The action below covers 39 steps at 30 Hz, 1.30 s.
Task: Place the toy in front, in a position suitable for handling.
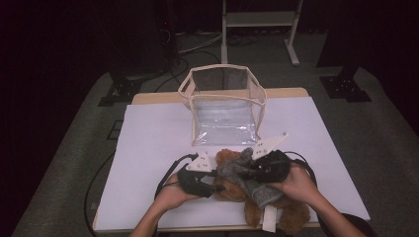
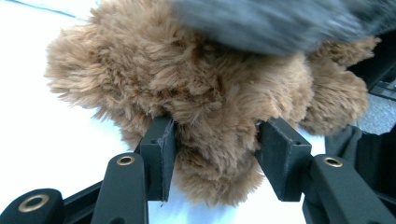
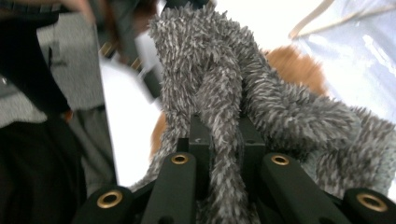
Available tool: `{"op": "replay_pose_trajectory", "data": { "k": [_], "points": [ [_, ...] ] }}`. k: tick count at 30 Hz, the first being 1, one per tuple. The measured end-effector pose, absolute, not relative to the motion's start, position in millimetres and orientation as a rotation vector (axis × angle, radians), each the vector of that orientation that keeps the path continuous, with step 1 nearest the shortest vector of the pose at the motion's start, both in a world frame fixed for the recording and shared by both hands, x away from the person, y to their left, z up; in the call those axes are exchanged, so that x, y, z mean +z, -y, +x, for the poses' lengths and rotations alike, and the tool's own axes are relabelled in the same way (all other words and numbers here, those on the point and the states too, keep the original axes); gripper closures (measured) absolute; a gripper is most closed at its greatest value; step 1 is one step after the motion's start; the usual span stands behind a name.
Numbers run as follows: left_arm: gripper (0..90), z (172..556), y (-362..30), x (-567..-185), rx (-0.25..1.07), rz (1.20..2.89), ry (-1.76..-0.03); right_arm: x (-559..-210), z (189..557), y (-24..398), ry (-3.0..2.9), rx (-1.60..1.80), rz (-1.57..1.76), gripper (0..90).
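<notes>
The bear (image 1: 276, 212) lies at the table's (image 1: 148, 148) near edge, just short of the clear bag (image 1: 225, 106); the left gripper (image 1: 213, 183) pinches its fur, and the right gripper (image 1: 245, 172) is clamped on the grey cloth (image 1: 249, 180) draped over it. Judging by this, the left should hold the bear down while the right peels the cloth up and away. The left gripper view shows both pads (image 2: 159, 154) sunk into fur; the high view shows the bag standing open-topped.

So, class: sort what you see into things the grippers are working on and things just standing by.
In use: brown plush toy, pinched by the left gripper; grey fuzzy garment, clamped in the right gripper.
Standing by: clear plastic bag, white table, metal frame behind.
</notes>
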State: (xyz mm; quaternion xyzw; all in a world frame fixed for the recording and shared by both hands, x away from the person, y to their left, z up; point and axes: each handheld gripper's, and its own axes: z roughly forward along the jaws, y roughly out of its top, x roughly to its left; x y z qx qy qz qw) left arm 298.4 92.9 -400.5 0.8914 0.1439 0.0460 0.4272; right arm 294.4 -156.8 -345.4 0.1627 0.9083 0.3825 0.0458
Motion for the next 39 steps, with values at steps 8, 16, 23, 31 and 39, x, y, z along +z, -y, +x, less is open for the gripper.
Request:
{"op": "replay_pose_trajectory", "data": {
  "k": [8,16,23,31,39],
  "points": [
    [47.0,300.9,-92.1,-396.8,0.128,2.218,-0.375,-355.3,291.4,173.1,-2.765,1.123,0.521,79.9],
    [49.1,308.0,-95.7,-397.9,0.148,2.225,-0.397,-350.7,314.2,170.6,-2.737,1.108,0.581,80.0],
    [52.5,313.9,-91.2,-398.7,0.15,2.211,-0.414,-345.6,302.6,154.9,-2.751,1.162,0.492,79.9],
    [52.0,316.0,-92.3,-400.6,0.13,2.206,-0.415,-357.0,296.9,131.3,-2.829,1.132,0.412,79.9],
    [49.8,309.6,-89.1,-401.4,0.101,2.233,-0.378,-340.4,307.3,158.2,-2.756,1.104,0.498,79.9]
  ]
}}
